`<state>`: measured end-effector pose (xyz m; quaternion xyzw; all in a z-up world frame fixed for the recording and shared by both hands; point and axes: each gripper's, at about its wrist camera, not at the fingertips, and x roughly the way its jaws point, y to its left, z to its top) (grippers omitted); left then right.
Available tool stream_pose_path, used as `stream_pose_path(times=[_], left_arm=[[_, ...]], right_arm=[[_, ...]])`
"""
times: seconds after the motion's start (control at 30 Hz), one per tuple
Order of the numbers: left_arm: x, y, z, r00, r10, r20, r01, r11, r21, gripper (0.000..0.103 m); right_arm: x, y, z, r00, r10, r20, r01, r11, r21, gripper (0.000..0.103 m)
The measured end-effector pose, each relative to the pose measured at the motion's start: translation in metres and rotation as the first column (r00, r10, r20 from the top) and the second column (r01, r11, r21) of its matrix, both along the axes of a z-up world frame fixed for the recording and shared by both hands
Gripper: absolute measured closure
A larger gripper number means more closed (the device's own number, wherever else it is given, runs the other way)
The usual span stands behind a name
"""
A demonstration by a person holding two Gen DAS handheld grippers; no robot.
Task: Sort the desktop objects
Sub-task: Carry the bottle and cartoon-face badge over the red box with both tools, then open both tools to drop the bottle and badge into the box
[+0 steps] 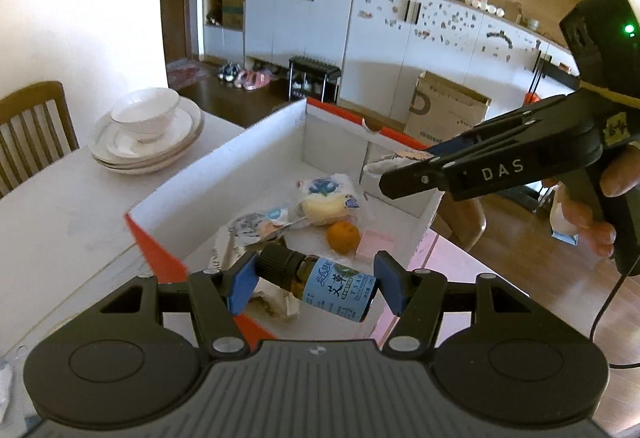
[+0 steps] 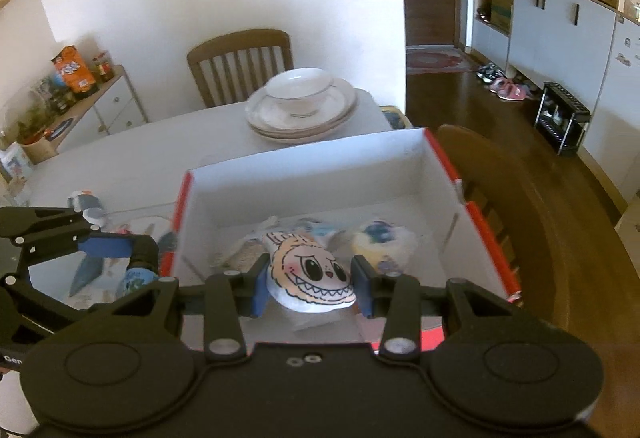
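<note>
My left gripper [image 1: 316, 280] is shut on a small brown bottle [image 1: 320, 284] with a blue label and black cap, held sideways over the near edge of the white box with red rim [image 1: 224, 158]. Inside the box lie a wrapped cake [image 1: 326, 198], an orange [image 1: 343, 236], a pink pad [image 1: 374, 244] and wrappers. My right gripper [image 2: 310, 286] is shut on a cartoon-face packet [image 2: 310, 274], held over the same box [image 2: 304, 154]. The right gripper also shows at the right of the left wrist view [image 1: 384, 168]. The left gripper shows at the left of the right wrist view [image 2: 120, 250].
Stacked plates with a bowl [image 1: 148, 130] stand on the white table [image 1: 60, 214] beyond the box. A wooden chair [image 2: 240, 66] stands at the far side and another [image 2: 500, 198] right of the box. Loose wrappers [image 2: 88, 206] lie left of the box.
</note>
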<state>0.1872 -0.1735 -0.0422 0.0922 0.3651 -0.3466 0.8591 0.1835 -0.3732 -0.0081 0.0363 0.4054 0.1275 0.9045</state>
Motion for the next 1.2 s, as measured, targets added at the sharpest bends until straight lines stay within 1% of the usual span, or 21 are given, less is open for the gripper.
stream_pose_path(times=[0.13,0.27,0.4,0.7,0.8,0.93,1.1,1.2], left_arm=[[0.017,-0.019,-0.015,0.999,0.018,-0.051,-0.017,0.999,0.03,0.041],[0.029,-0.031,-0.027,0.997,0.034,-0.075,-0.029,0.998,0.062,0.041],[0.04,-0.042,-0.038,0.993,0.053,-0.107,-0.043,0.995,0.09,0.041],[0.053,-0.056,-0.063,0.984,0.078,-0.162,-0.05,0.984,0.168,0.041],[0.06,-0.055,-0.067,0.975,0.088,-0.203,-0.058,0.987,0.149,0.041],[0.061,-0.059,-0.068,0.974,0.084,-0.212,-0.051,0.987,0.153,0.041],[0.064,-0.059,-0.069,0.967,0.093,-0.237,-0.06,0.988,0.144,0.041],[0.063,-0.058,-0.067,0.968,0.094,-0.232,-0.063,0.989,0.136,0.041]], right_arm=[[0.01,-0.013,-0.011,1.0,0.0,-0.02,0.0,1.0,-0.004,0.062],[0.021,-0.018,-0.021,0.999,0.012,-0.04,-0.012,1.0,-0.016,0.062],[0.03,-0.019,-0.03,0.998,0.027,-0.05,-0.029,0.999,-0.03,0.062],[0.05,-0.013,-0.06,0.991,0.072,-0.117,-0.08,0.995,-0.066,0.062],[0.054,-0.011,-0.069,0.988,0.08,-0.135,-0.09,0.993,-0.073,0.062],[0.058,-0.011,-0.08,0.983,0.083,-0.165,-0.097,0.992,-0.082,0.062],[0.063,-0.015,-0.089,0.977,0.086,-0.196,-0.102,0.992,-0.072,0.062],[0.065,-0.016,-0.092,0.974,0.089,-0.211,-0.106,0.992,-0.07,0.061]])
